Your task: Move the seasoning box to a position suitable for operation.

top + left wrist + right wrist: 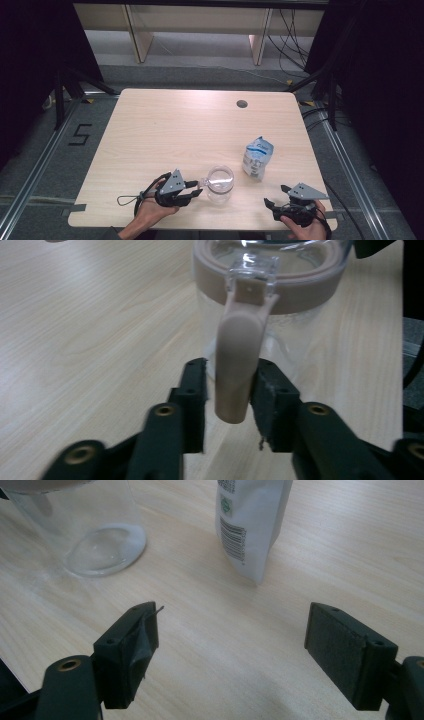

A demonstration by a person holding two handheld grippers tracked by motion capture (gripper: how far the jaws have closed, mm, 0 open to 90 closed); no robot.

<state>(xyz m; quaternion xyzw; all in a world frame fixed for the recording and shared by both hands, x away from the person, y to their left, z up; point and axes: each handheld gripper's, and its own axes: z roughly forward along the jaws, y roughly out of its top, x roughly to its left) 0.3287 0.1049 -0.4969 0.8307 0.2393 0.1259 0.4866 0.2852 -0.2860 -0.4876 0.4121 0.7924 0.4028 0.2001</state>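
Observation:
A clear glass jar [220, 182] with a beige sealing ring stands near the table's front edge. In the left gripper view its beige clasp tab [237, 365] hangs down the jar's side. My left gripper [197, 187] points right at the jar, and its jaws [230, 405] straddle that tab. A slim gap shows beside the left pad, so the jaws stand open around the tab. A white and blue pouch [258, 157] stands upright just right of the jar. My right gripper [275, 195] rests at the front right, wide open [232, 640], with bare table between its pads, facing the jar [95, 535] and the pouch [252, 525].
The light wooden table [165, 130] has a round cable hole [242, 104] at its back right. A person's hands hold both grippers at the front edge. Cables and dark stands lie on the floor around the table.

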